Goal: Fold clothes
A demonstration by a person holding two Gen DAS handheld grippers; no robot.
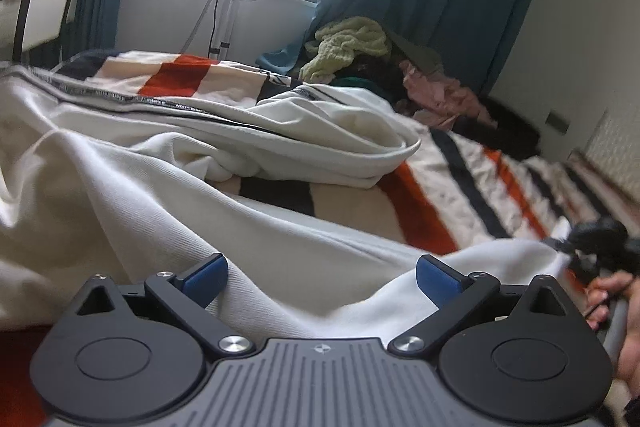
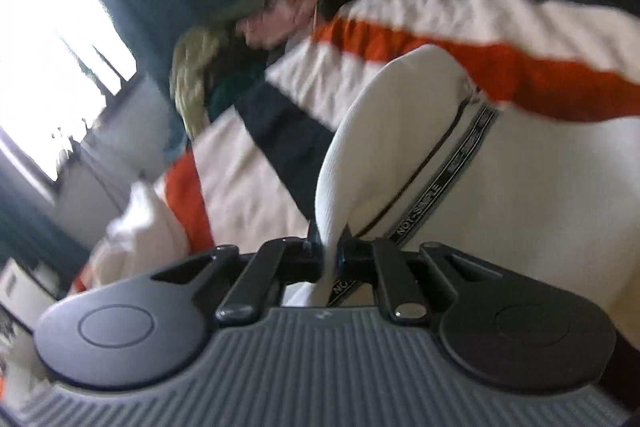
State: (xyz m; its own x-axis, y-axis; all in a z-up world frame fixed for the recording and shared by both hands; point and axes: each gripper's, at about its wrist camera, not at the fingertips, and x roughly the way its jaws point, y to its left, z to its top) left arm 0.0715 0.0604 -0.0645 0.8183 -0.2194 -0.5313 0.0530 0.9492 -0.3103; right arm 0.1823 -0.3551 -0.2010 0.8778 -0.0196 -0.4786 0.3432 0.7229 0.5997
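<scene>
White garment (image 1: 168, 163) lies rumpled across striped blanket (image 1: 460, 187) on bed. Right gripper (image 2: 329, 255) pinches garment edge near printed tape trim, likely to carry fold. Left gripper (image 1: 320, 273) spread wide above cloth, pinching nothing, ready to take second hold.

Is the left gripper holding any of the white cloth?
No, the left gripper has its blue fingers spread wide above the white garment.
</scene>
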